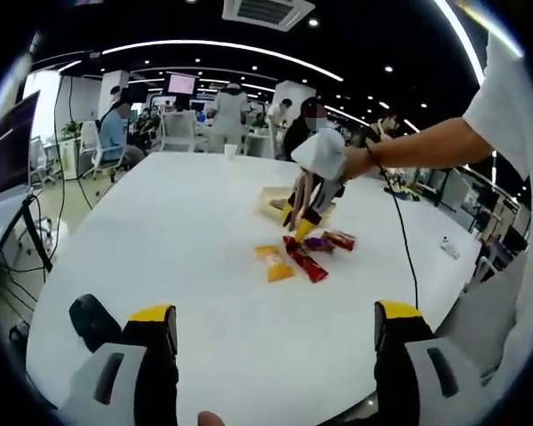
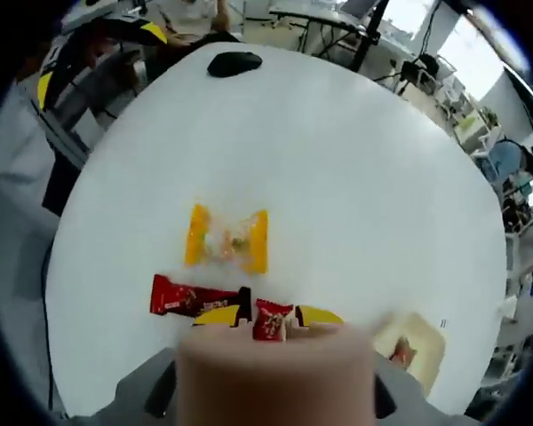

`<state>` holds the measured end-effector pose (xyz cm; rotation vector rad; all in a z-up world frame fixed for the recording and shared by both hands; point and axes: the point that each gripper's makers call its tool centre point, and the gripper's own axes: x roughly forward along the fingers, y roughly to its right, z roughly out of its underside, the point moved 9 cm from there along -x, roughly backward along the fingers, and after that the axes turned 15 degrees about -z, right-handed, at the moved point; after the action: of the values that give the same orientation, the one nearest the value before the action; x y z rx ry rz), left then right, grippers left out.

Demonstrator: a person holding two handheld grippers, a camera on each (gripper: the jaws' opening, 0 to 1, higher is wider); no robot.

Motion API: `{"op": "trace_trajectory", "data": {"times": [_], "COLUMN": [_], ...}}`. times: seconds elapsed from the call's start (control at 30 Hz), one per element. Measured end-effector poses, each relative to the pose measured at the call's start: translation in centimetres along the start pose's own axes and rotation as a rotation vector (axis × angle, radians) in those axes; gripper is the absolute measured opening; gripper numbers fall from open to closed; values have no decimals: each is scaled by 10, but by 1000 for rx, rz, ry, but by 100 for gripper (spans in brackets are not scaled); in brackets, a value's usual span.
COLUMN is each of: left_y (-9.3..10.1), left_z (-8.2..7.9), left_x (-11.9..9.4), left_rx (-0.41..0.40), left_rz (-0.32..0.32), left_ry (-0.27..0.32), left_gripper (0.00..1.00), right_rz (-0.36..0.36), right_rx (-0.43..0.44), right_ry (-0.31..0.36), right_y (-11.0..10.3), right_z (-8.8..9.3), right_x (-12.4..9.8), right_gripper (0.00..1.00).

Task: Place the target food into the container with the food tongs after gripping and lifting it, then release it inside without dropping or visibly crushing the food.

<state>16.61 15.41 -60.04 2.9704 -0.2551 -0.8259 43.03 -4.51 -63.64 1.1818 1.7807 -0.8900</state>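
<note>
1. The large white round-edged surface [image 1: 186, 231] carries everything; office desks and seated people stand behind it in the left gripper view.
2. The left gripper [image 1: 275, 342] hangs low over the near edge, its yellow-tipped black fingers [image 1: 155, 324] spread wide with nothing between them.
3. The right gripper [image 1: 304, 217], held by a person's bare arm, points down over the snack pile in the left gripper view. In the right gripper view its fingers pinch a small red wrapped snack [image 2: 272, 321] between the yellow tips.
4. A shallow beige tray container [image 2: 415, 352] sits just beside the gripper, something red inside it.
5. A long red wrapped bar [image 2: 194, 298] lies flat near the held snack.
6. A yellow-ended clear candy packet [image 2: 226, 238] lies just beyond the bar.
7. A black computer mouse [image 2: 234, 62] rests at the far edge.
</note>
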Motion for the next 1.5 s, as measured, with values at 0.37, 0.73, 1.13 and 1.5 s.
{"op": "trace_trajectory", "data": {"times": [0.37,0.73,1.13,1.5], "left_y": [0,19,27,30], "left_z": [1,-8,-12,-13], "left_x": [-2,0,1,2], "left_rx": [5,49,67,81], "left_rz": [2,33,41,51], "left_ry": [-5,-15,-21,-25], "left_gripper": [92,92,92,92], "right_rz": [78,116,115,123], "right_rx": [213,324,314,234], "right_ry": [436,533,477,385], "right_y": [-47,-87,-103,-101], "right_z": [17,51,78,88], "right_x": [-14,9,22,20], "right_gripper": [23,23,25,25]}}
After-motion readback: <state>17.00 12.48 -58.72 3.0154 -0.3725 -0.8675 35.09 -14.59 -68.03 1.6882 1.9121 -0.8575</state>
